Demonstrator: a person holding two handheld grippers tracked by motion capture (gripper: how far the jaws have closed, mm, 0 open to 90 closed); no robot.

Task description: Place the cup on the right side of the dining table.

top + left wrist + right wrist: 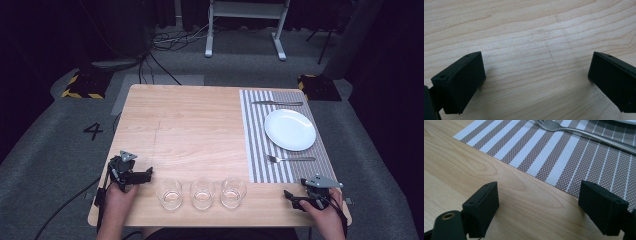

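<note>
Three empty glasses (202,193) stand in a row at the lower middle of the high view, between the left gripper (148,174) at lower left and the right gripper (288,195) at lower right, both with jaws wide apart over bare table (190,125), beside the striped placemat (260,150).

I see a light wooden table (190,125): three clear glass tumblers (202,193) along near edge, brown-and-white striped woven placemat (257,150) at right.
</note>
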